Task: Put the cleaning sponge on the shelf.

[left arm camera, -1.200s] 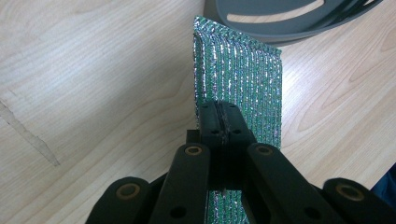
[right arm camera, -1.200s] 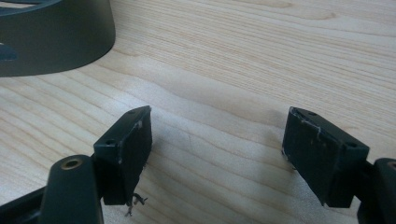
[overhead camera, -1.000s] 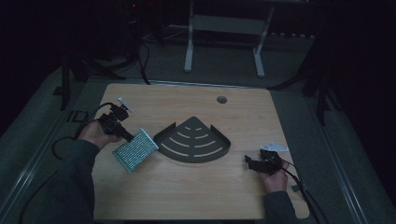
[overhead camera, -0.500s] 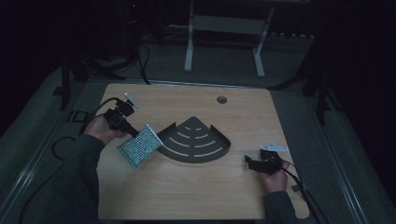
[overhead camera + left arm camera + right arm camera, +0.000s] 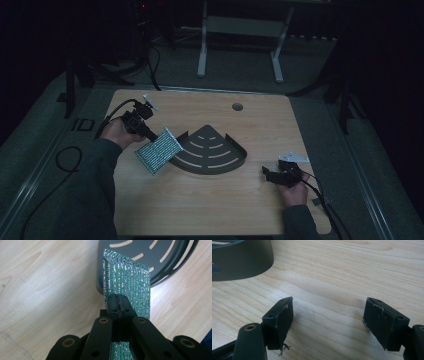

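Left gripper [image 5: 150,135] up near the table's left edge, jaws clamped tight on a glittery green scouring pad [image 5: 159,150]. Same grip from the left gripper view: left gripper [image 5: 117,303] pinched flat together over the pad's near edge, woven silver-green scouring pad [image 5: 127,282] hanging out past the pads toward the wood. Pad tilted, raised off the table [image 5: 200,210], far corner just beside the straight left wall of the dark fan-shaped rack [image 5: 210,156]. Whether pad and rack actually touch: cannot tell. Rack [image 5: 150,255] sitting mid-table, pointed corner toward the far edge, curved rim toward the near edge, pale slots cut through its floor. Left hand [image 5: 116,134] wrapped round the gripper's body, black cable looping off behind it toward the far left corner.

Over to the near right corner: right gripper [image 5: 270,175] low over the wood, right hand [image 5: 294,192] behind it, grey plate on top. Right gripper [image 5: 328,317] from its own view: jaws spread wide, nothing between them but bare table [image 5: 349,272], a few stray threads caught under the left pad. Rounded wall of the rack [image 5: 242,262] off at that view's top left, well apart from the jaws. Small round grommet hole [image 5: 237,106] near the table's far edge, beyond the rack.
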`<state>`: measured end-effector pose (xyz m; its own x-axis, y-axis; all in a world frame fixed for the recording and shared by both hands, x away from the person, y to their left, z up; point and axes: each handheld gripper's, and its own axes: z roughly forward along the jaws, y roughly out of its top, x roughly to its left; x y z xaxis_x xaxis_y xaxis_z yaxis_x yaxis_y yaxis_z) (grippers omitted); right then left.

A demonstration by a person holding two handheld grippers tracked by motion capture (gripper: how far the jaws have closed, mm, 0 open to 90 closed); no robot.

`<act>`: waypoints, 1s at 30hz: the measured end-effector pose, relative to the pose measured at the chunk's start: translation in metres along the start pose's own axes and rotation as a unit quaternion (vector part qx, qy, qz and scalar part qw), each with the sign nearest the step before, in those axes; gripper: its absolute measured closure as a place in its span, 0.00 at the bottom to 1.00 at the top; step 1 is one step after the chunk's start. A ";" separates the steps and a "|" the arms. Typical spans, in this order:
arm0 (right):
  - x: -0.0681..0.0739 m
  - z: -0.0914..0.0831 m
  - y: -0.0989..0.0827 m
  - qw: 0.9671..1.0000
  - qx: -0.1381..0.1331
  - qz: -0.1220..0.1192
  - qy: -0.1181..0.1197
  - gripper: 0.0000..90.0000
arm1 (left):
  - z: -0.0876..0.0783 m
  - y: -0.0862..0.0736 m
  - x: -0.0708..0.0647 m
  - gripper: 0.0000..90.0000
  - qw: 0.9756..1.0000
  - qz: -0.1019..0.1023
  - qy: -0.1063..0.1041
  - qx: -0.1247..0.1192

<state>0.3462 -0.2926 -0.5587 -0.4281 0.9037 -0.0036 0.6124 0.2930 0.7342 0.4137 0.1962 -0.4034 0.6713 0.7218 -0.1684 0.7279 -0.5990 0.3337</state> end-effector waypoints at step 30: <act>0.000 0.000 0.000 1.000 0.000 0.000 0.000 0.26 | 0.005 0.039 -0.015 1.00 1.000 0.028 0.006 0.013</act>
<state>0.3462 -0.2926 -0.5587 -0.4284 0.9036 -0.0036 0.6125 0.2933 0.7340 0.4324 0.1600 -0.3922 0.7088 0.6916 -0.1388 0.6932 -0.6465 0.3187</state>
